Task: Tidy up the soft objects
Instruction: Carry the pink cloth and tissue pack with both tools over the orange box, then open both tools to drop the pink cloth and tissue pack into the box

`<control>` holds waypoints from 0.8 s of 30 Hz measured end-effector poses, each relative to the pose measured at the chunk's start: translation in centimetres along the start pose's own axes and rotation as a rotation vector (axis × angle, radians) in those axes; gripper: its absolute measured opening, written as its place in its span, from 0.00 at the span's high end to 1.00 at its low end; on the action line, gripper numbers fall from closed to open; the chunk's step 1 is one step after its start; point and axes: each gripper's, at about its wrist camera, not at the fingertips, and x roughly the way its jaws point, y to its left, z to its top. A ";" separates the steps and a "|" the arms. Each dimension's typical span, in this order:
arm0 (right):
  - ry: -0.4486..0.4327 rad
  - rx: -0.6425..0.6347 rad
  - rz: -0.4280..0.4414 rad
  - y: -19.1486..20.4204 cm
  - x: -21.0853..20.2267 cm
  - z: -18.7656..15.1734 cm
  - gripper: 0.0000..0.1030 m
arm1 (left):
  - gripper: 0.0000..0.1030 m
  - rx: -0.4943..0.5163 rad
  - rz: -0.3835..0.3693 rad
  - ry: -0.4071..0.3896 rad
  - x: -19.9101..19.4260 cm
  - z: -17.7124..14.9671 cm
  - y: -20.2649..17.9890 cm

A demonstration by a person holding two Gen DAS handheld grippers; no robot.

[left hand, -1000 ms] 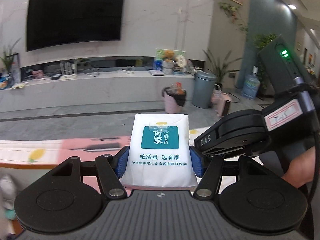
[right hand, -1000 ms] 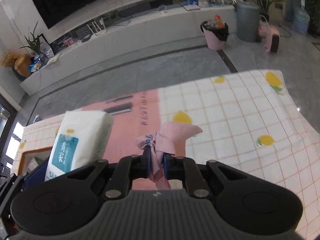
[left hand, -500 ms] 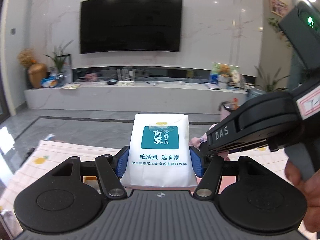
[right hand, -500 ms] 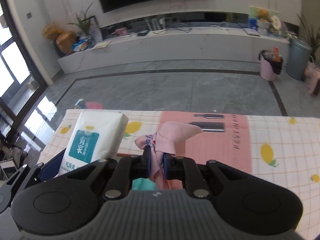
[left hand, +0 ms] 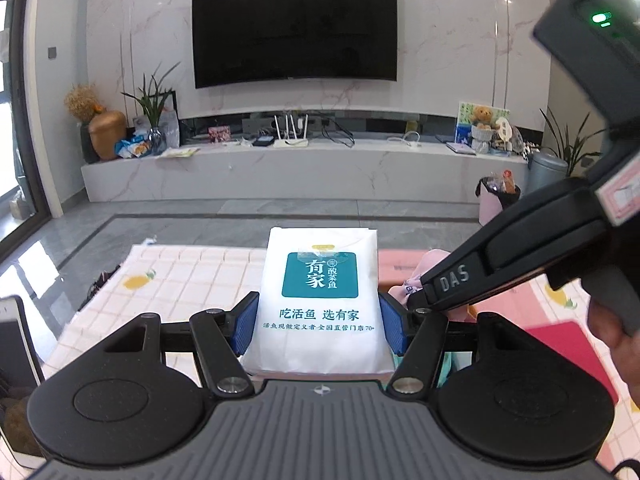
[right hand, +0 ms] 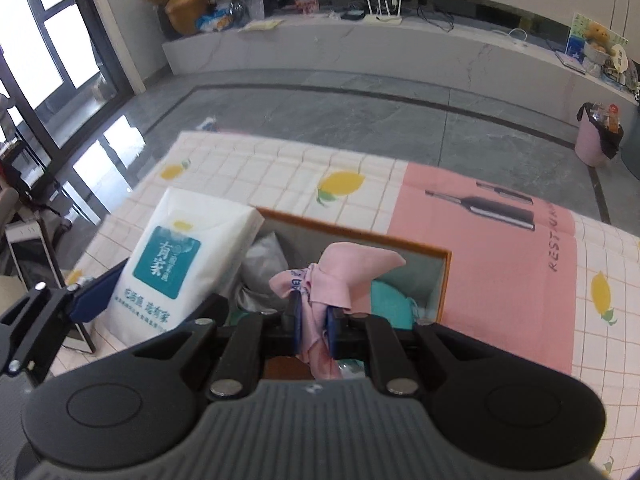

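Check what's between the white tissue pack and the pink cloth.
Right wrist view: a crumpled grey cloth in the orange-rimmed box, between white tissue pack and pink cloth.

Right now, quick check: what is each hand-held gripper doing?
Left hand-held gripper: closed on the white tissue pack.
Right hand-held gripper: closed on the pink cloth.

Your left gripper (left hand: 318,326) has matt black plastic arms, dull metal pivot pins and ribbed blue fingers (left hand: 245,326). Between them you hold a tissue pack (left hand: 320,300) in smooth white film with a slight sheen and a teal printed label. In your right gripper (right hand: 312,330) sits a pink cloth (right hand: 344,276), soft, matt and creased. The box (right hand: 442,280) below you has an orange rim and a dull grey lining. Your counter wears a matt checked tablecloth (right hand: 280,168). The grey floor (right hand: 320,108) is polished and reflective.
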 end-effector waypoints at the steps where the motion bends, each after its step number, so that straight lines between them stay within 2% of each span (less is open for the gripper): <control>1: 0.013 -0.007 -0.010 0.1 0.7 -0.2 0.90 | 0.31 0.002 -0.005 0.003 0.2 -0.4 0.2; 6: 0.070 -0.028 -0.041 -0.1 4.5 -0.9 0.90 | 0.31 -0.004 -0.047 0.053 1.6 -3.0 0.7; 10: 0.097 -0.041 -0.091 -0.6 7.3 -1.1 0.90 | 0.31 -0.028 -0.108 0.138 2.5 -5.4 1.1; 13: 0.118 -0.065 -0.111 -0.8 8.8 -0.9 0.90 | 0.31 0.021 -0.144 0.183 2.8 -6.9 0.7; 18: 0.146 -0.080 -0.124 -1.0 10.5 -0.8 0.90 | 0.31 0.037 -0.165 0.213 3.1 -6.9 0.7; 21: 0.131 -0.080 -0.162 -1.0 10.8 -0.8 0.90 | 0.31 0.047 -0.176 0.257 3.4 -7.3 0.9; 24: 0.136 -0.066 -0.157 -1.7 11.3 -0.6 0.89 | 0.29 0.043 -0.202 0.300 3.2 -7.4 1.4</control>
